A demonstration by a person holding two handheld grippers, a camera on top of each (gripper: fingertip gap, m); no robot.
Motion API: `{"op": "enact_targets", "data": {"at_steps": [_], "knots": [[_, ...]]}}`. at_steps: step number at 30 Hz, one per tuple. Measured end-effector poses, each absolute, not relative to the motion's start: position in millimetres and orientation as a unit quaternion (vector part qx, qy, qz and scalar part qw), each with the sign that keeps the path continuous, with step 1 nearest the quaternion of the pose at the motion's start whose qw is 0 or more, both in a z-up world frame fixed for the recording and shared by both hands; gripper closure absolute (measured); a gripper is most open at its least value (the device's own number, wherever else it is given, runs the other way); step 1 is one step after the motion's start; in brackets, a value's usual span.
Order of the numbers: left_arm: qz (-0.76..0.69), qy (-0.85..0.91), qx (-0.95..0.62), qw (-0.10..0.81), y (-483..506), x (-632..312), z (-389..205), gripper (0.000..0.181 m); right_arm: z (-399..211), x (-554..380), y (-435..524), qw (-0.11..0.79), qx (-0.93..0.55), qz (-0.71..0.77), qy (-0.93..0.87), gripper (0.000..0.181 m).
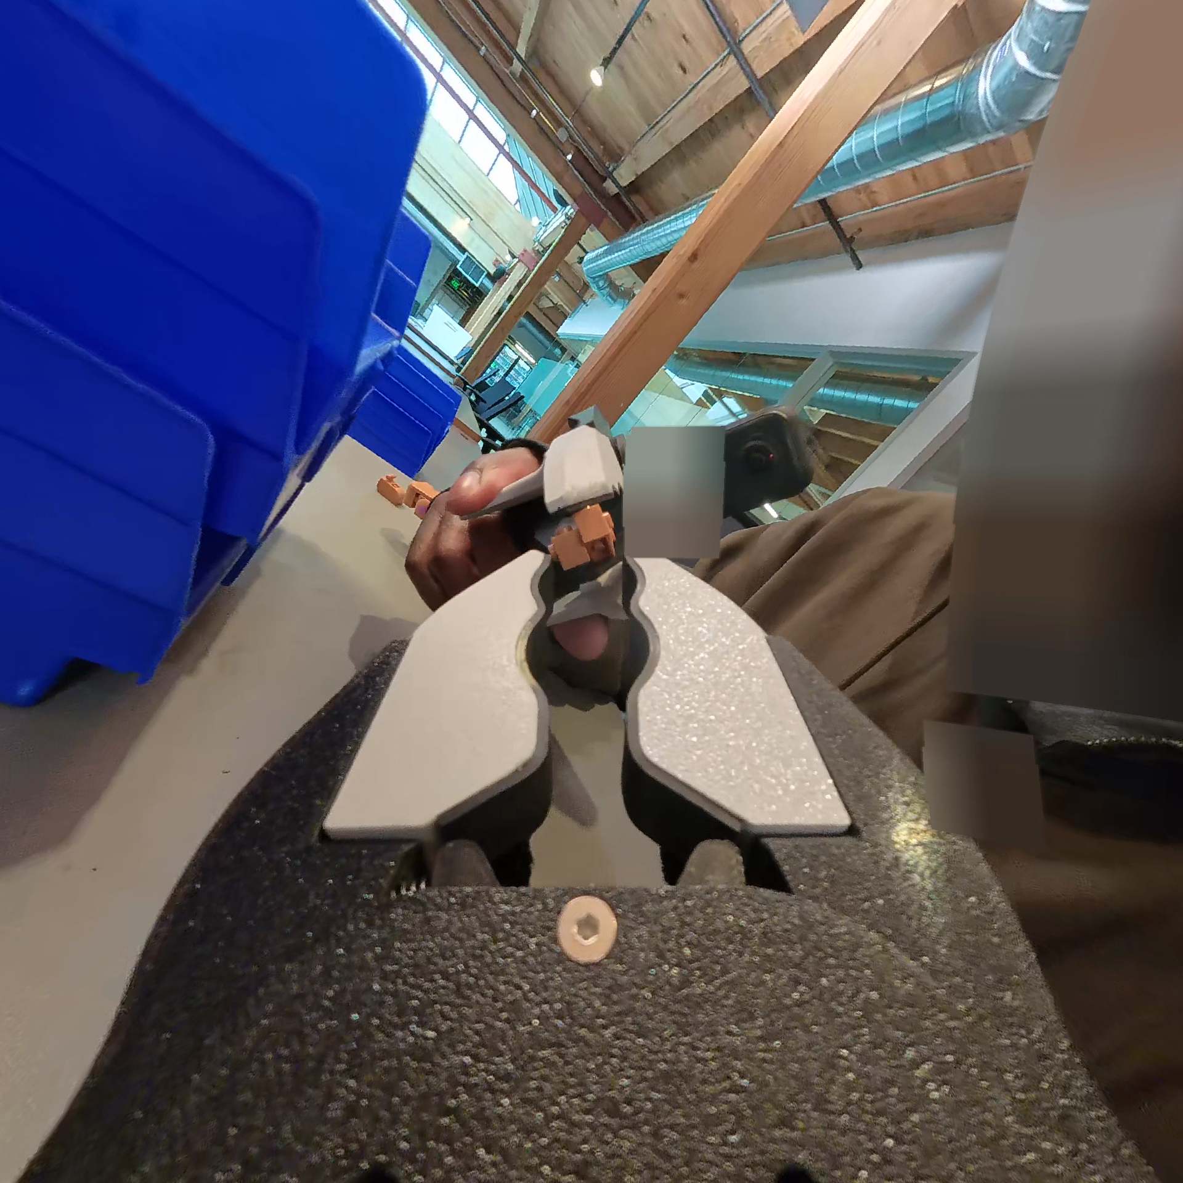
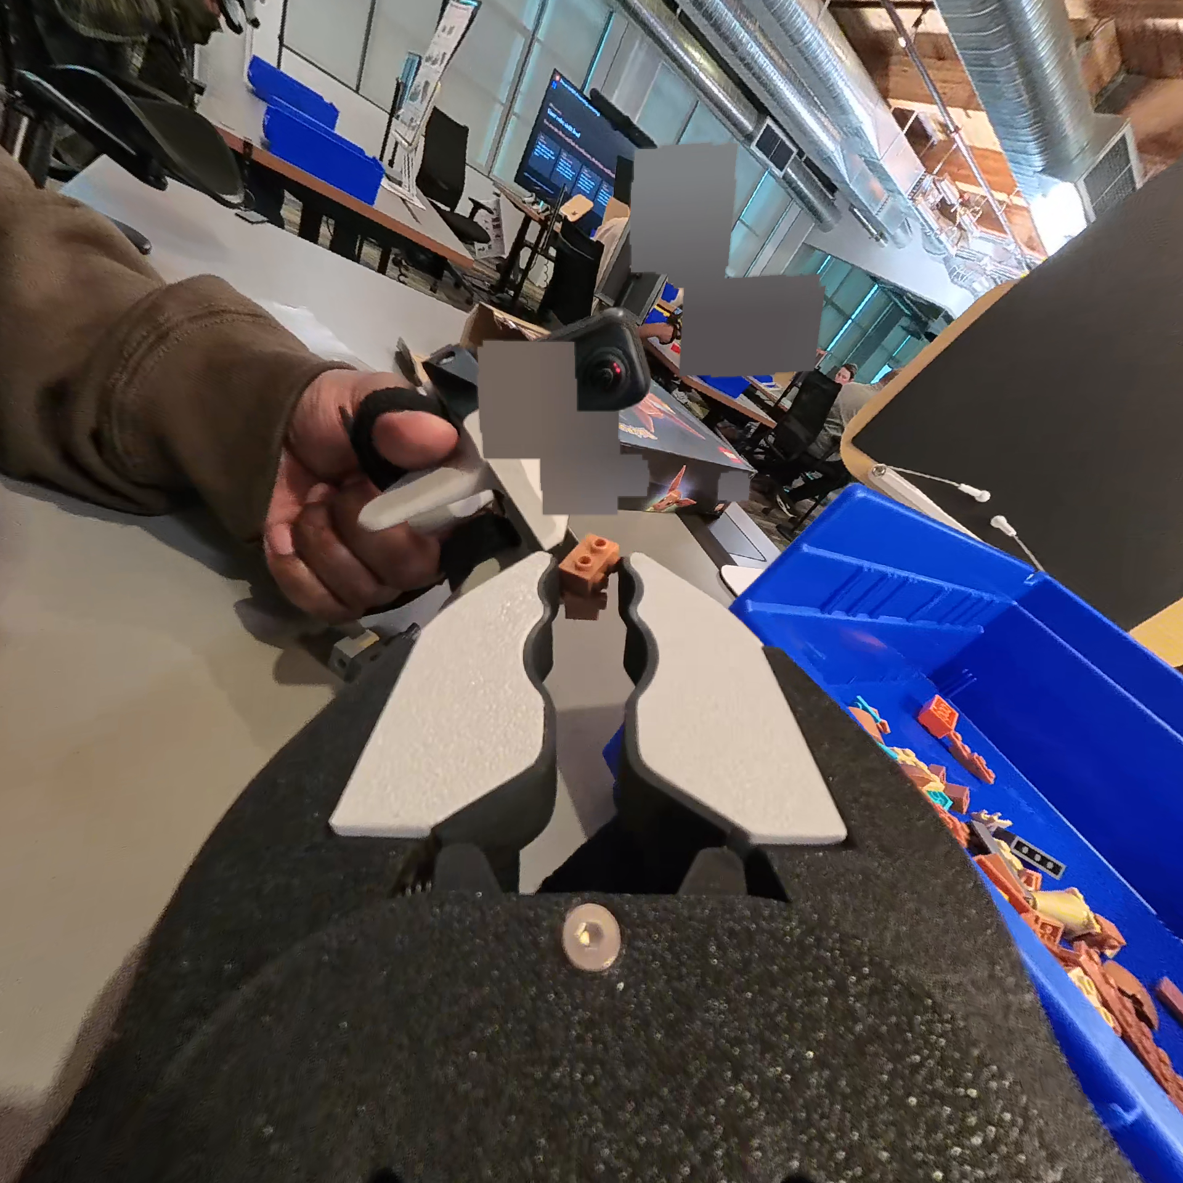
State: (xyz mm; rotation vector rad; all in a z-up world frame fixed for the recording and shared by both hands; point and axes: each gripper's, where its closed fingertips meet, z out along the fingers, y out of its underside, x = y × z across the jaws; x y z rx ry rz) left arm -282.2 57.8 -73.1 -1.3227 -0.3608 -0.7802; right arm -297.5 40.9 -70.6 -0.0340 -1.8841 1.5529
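Left wrist view: left hand-held gripper [image 1: 586, 566], fingers slightly parted at the tips; whether it gripped the orange brick cluster [image 1: 584, 536] at 12 o'clock could not be told. Blue bins [image 1: 192, 320] at 10 o'clock on bench [image 1: 128, 800]. Right wrist view: right hand-held gripper [image 2: 586, 570] clamped on brown brick piece [image 2: 587, 573]; blue bin of loose bricks [image 2: 1056, 736] at 3 o'clock.

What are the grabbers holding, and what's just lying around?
Held: small orange-brown toy brick piece, between the fingers of the right gripper; left gripper close by.
Lying about: blue plastic bin of loose bricks; small orange pieces on grey table.
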Motion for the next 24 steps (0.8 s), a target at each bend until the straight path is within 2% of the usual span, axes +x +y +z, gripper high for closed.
{"op": "enact_targets", "data": {"at_steps": [13, 19, 22, 24], "knots": [[-0.339, -0.153, -0.536, 0.758, 57.6, -286.7, -42.4, 0.164, -40.9, -300.5, 42.5, 0.343, -0.012, 0.626, -0.7, 0.164], [-0.293, -0.161, -0.529, 0.78, 72.7, -316.6, -5.8, 0.165, -7.3, -326.2, 55.0, 0.408, -0.025, 0.61, -0.678, 0.164], [-0.216, -0.177, -0.558, 0.782, 86.6, -347.3, 12.1, 0.165, 12.5, -355.8, 72.4, 0.445, -0.064, 0.595, -0.666, 0.164], [-0.185, -0.188, -0.584, 0.768, 91.8, -361.8, 12.7, 0.176, 14.0, -375.1, 85.0, 0.447, -0.1, 0.59, -0.665, 0.159]]}}
